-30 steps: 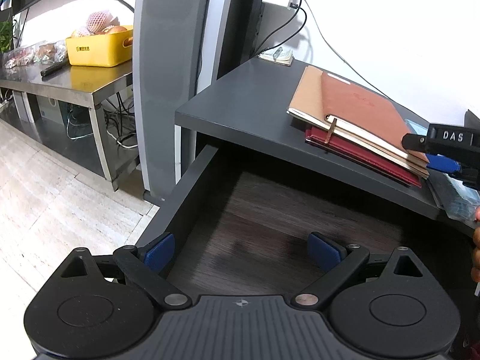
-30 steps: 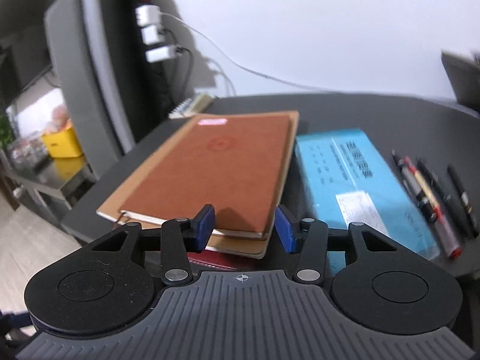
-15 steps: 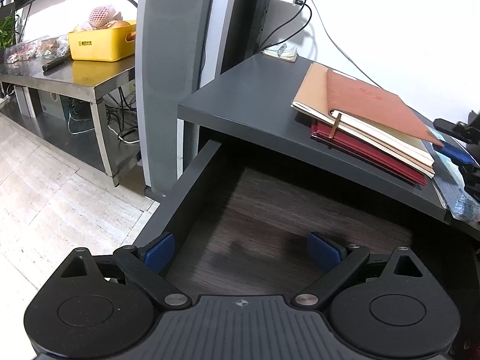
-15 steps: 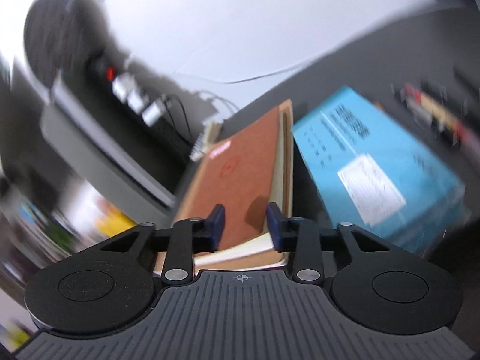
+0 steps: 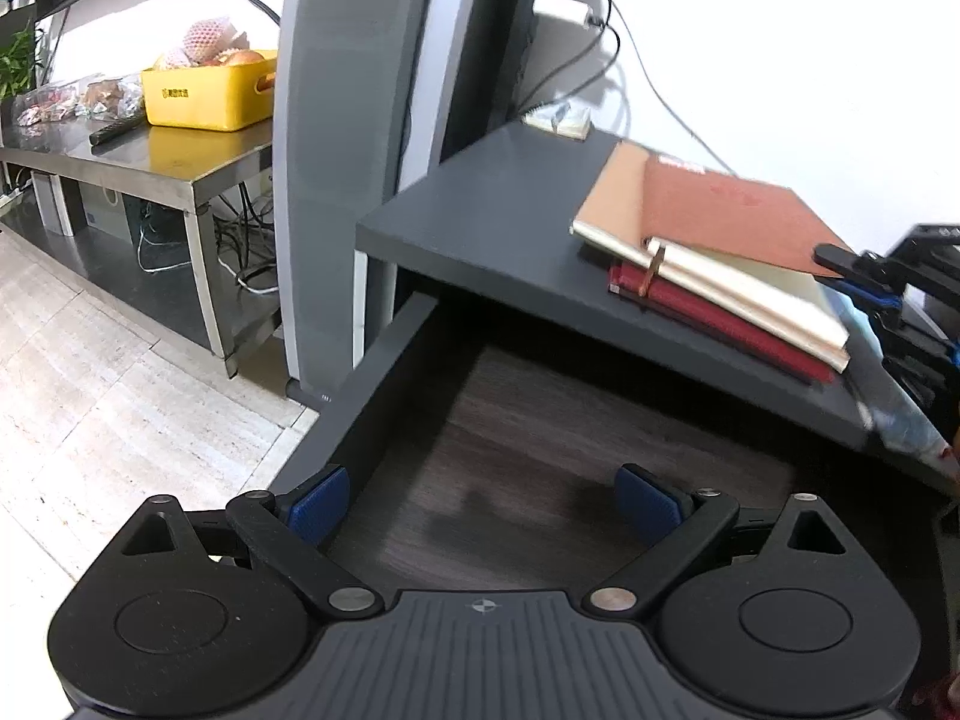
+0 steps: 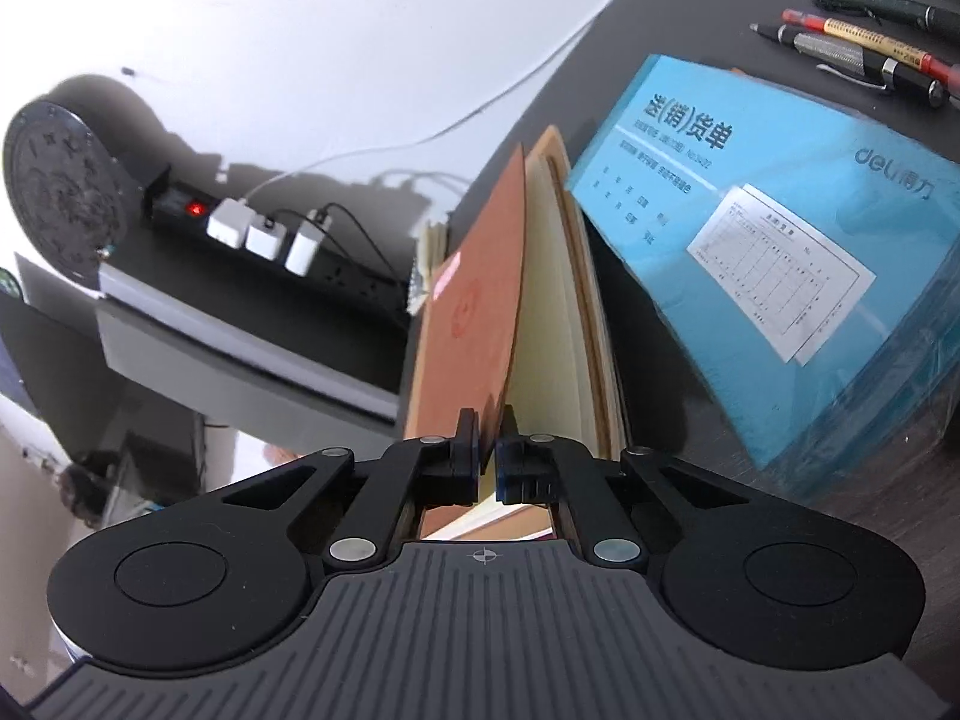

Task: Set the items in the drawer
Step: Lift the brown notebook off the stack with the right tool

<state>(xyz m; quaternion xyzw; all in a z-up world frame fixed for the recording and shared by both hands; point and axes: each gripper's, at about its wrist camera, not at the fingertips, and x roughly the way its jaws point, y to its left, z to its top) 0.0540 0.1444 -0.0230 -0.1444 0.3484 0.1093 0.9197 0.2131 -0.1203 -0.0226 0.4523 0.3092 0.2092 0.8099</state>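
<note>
Notebook cover (image 6: pixel 474 312) in right claw (image 6: pixel 487 462).

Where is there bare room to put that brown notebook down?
The open drawer floor shows bare dark wood between its left wall and the desk edge. The desktop's left part, beside the notebook stack, is also bare. Crowded: right side, with blue pack and pens.

Yellow bin (image 5: pixel 207 93) — steel table (image 5: pixel 150 162)
</note>
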